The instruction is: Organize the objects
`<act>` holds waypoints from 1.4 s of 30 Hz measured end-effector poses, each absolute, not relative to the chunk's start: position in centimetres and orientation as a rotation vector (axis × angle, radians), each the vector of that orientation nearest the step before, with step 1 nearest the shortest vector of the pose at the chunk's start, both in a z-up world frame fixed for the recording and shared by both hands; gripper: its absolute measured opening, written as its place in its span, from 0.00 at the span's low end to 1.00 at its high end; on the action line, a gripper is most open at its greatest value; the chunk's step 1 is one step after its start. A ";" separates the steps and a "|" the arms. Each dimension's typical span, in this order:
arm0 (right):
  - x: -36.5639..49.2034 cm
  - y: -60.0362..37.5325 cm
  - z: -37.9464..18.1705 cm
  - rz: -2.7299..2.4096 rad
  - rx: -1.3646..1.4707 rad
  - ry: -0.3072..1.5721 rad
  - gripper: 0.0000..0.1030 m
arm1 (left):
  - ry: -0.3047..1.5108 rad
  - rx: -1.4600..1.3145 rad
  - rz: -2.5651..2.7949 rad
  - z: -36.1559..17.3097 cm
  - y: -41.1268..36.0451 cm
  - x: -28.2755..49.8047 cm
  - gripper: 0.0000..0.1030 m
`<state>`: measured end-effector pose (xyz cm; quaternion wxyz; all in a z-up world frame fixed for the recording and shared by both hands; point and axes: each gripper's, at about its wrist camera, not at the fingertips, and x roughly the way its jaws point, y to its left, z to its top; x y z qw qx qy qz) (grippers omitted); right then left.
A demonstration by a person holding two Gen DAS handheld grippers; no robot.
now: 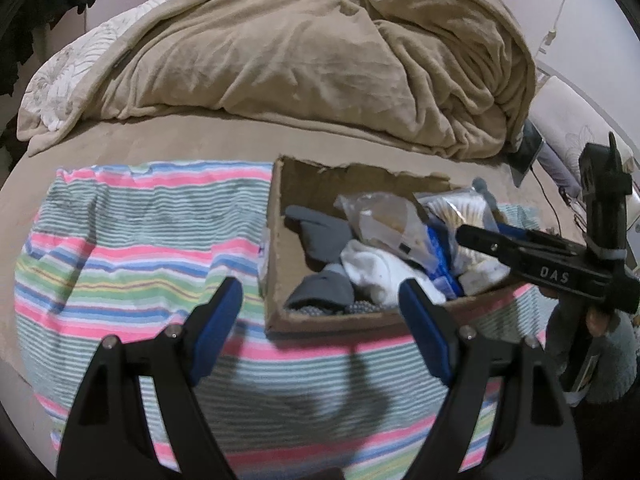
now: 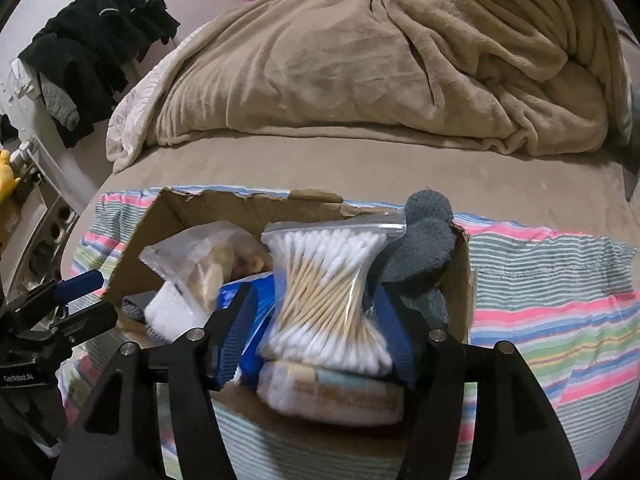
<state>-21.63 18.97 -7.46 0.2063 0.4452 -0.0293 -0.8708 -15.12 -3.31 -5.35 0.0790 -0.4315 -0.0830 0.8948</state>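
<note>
A torn cardboard box [image 1: 276,240] [image 2: 460,280] sits on a striped cloth [image 1: 132,248] [image 2: 560,300] on the bed. It holds grey socks [image 1: 324,232] [image 2: 424,248], a white sock [image 1: 376,268], a clear bag [image 1: 380,216] [image 2: 200,256] and blue packets [image 1: 438,256]. My right gripper [image 2: 316,320] is shut on a zip bag of cotton swabs [image 2: 328,292] over the box; it shows from the side in the left wrist view [image 1: 472,236]. My left gripper [image 1: 320,320] is open and empty at the box's near edge; it also shows in the right wrist view [image 2: 86,298].
A rumpled tan blanket [image 1: 320,60] [image 2: 380,60] lies heaped behind the box. Dark clothes [image 2: 92,44] hang at the left. A white tissue pack [image 2: 332,396] lies at the box's near edge. A dark device with a cable [image 1: 528,152] lies at the right of the bed.
</note>
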 end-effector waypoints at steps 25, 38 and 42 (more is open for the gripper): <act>-11.2 19.0 -1.2 -2.531 1.126 -0.019 0.63 | -0.259 -1.251 2.722 -1.2 -3.0 -6.4 0.79; -4.5 19.2 0.5 -2.578 1.083 0.005 0.63 | -0.240 -1.245 2.725 -0.2 -2.7 -0.5 0.80; -2.2 19.4 1.0 -2.581 1.079 0.002 0.63 | -0.220 -1.225 2.735 -0.1 -2.3 1.1 0.80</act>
